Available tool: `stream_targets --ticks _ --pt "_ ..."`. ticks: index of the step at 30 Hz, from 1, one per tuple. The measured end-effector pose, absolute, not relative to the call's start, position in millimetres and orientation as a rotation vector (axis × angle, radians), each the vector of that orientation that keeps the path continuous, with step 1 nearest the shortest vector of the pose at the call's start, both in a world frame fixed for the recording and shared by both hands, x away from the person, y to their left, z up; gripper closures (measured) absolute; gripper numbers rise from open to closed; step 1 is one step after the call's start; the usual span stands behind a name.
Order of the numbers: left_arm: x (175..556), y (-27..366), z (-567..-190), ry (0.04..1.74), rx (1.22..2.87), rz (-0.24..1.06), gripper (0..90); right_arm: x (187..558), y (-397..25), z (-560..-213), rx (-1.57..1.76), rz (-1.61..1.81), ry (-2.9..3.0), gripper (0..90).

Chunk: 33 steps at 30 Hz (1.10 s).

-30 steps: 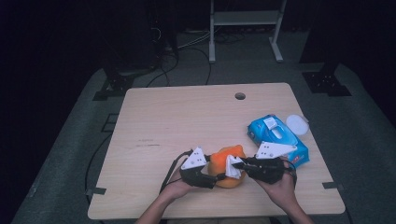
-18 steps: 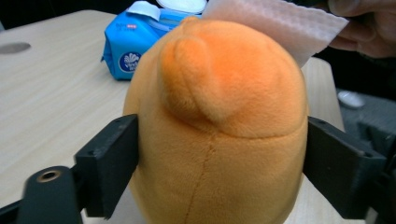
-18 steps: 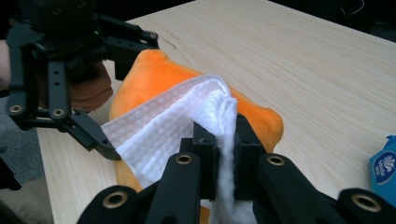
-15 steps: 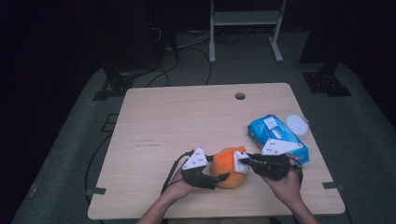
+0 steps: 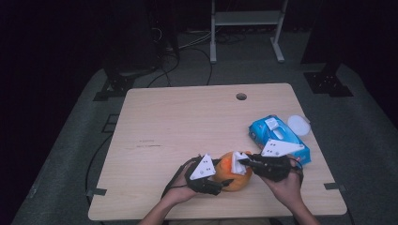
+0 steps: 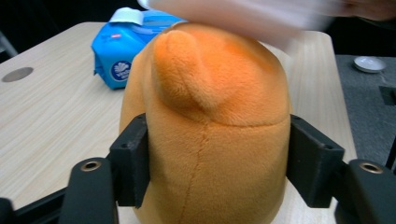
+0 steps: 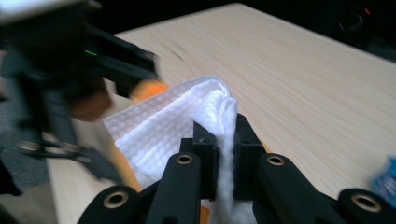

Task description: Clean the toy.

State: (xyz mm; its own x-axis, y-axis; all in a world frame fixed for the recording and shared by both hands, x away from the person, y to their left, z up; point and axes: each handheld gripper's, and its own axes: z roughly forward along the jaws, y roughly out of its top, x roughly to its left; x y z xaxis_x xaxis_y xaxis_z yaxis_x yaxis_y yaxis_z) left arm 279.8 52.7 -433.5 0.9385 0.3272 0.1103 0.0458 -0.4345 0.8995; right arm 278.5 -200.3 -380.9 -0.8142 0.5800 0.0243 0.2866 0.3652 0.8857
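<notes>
The wooden table [image 5: 187,126] fills the middle of the high view, with a small round hole [image 5: 241,96] near its far edge at about 12 o'clock. A blue pack of wipes [image 5: 274,136] lies toward 3 o'clock, and a white round lid [image 5: 299,124] sits just beside it on its far side. The orange plush toy [image 5: 231,174] rests on the table near the front edge, around 6 o'clock, between the two grippers. The left gripper [image 6: 212,158] is clamped on the toy, its jaws pressing both sides of the plush body in the left gripper view. The right gripper [image 7: 224,140] pinches a white wipe [image 7: 173,126] tightly between its closed jaws, and the wipe lies against the top of the toy.
</notes>
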Motion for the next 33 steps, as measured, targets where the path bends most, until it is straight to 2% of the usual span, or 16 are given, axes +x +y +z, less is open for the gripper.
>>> stream_targets --ticks 3,4,6,11,15,19,25,27,29,33 --pt "284 53 -434 0.311 1.971 0.274 18.2 286 -211 -390 0.825 1.425 2.362 82.4" --pt "284 53 -434 0.316 1.969 0.268 16.7 285 -211 -390 0.824 1.413 2.366 82.4" --pt "284 52 -435 0.309 1.969 0.261 18.4 283 -210 -388 0.814 1.415 2.367 82.3" --pt "274 49 -437 0.239 1.991 0.316 31.1 273 -196 -381 0.724 1.489 2.404 82.3" --pt "267 45 -437 0.187 2.007 0.37 33.5 267 -189 -377 0.658 1.485 2.418 82.3" --pt "270 48 -432 0.195 1.98 0.386 39.1 274 -201 -377 0.718 1.493 2.39 82.4" --pt "271 52 -424 0.181 1.988 0.421 37.4 271 -198 -375 0.711 1.515 2.377 82.4" --pt "274 51 -429 0.207 2.01 0.335 27.8 276 -196 -379 0.714 1.506 2.405 82.4" --pt "274 50 -432 0.205 2.018 0.313 20.9 278 -195 -385 0.723 1.494 2.453 82.4" --pt "266 45 -434 0.11 2.043 0.358 27.3 270 -191 -379 0.67 1.499 2.453 82.3"
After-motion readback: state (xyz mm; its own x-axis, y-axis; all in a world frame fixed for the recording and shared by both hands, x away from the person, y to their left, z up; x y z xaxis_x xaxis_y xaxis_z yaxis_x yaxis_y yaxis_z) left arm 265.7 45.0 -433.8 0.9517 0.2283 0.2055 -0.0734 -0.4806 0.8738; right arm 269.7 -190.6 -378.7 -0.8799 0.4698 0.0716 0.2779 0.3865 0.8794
